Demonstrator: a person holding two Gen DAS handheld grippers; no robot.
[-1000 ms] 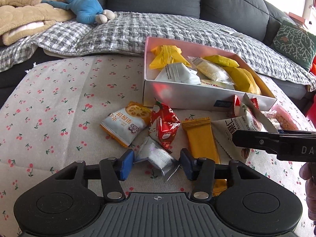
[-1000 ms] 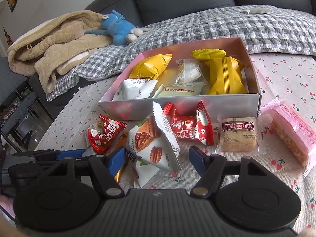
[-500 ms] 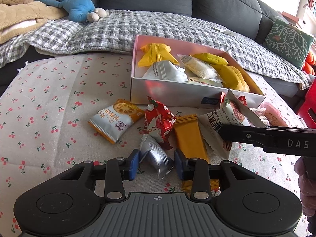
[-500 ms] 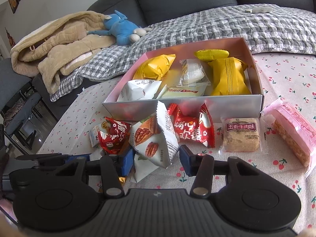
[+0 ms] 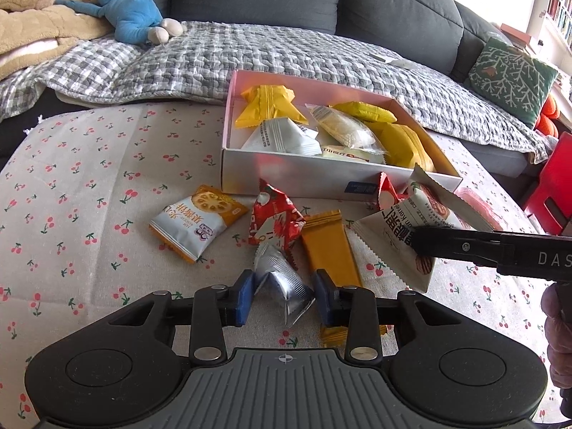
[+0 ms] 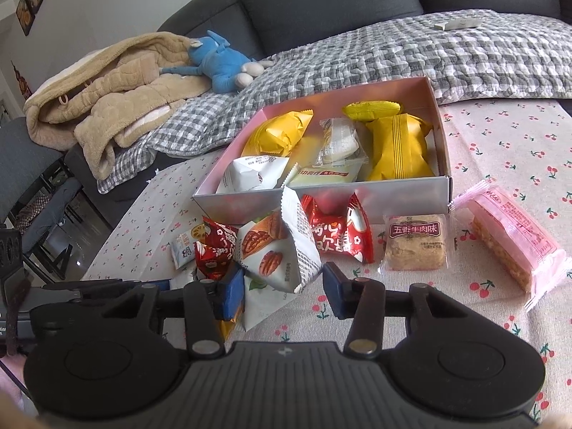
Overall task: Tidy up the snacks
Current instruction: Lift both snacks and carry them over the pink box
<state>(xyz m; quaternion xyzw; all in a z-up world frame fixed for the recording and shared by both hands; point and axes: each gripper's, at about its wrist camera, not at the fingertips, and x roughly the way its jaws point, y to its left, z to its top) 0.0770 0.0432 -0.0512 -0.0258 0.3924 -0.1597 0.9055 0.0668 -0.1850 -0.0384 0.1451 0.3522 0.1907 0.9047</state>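
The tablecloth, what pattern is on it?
Small red cherries on cream tablecloth, clearest in the left wrist view.

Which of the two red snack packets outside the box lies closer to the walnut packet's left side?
The smaller crumpled red packet, left of the walnut packet; the other red packet lies on its right, against the box.

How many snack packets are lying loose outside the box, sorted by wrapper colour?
Red packets: 2
White, the nut packet and the lotus packet: 2
Orange packet: 1
Silver packet: 1
Pink packet: 1
Clear wrap, brown cake: 1
Total: 8
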